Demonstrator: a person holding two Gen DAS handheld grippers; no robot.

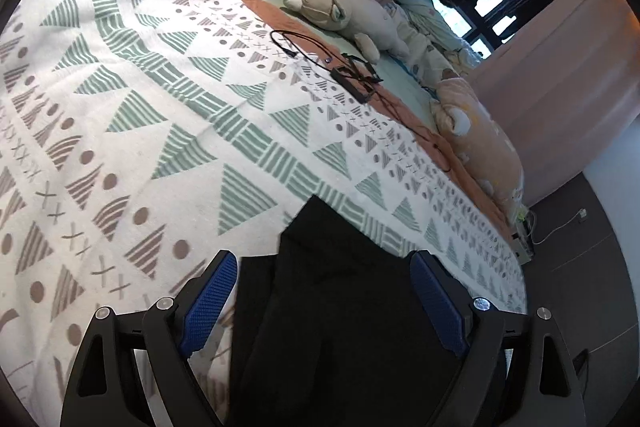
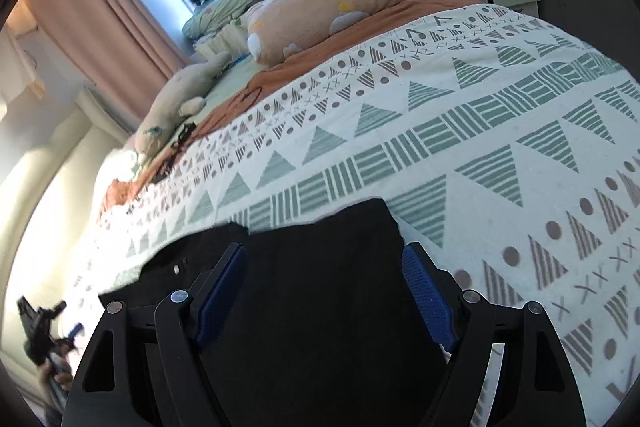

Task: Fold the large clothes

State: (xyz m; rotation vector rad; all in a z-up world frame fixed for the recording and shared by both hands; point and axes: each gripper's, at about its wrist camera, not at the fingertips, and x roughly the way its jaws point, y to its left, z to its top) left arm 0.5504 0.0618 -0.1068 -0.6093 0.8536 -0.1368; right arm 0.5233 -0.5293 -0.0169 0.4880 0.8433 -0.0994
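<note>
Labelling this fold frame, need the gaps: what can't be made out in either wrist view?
- Black garment: lower part cut off by the frame's bottom edge and hidden behind the open left gripper; its type is unclear.
- Right view: the right gripper, open, covers the same garment's near part.
- Left gripper in the right view: blurred, small, at the rim.
- Black cable and small device: too small to identify.

My black garment [image 1: 328, 299] runs off the bottom edge of both views, its lower part hidden behind my tongs' arms. At the right view's left edge, my left tongs [image 2: 44, 331] show small and blurred.
</note>
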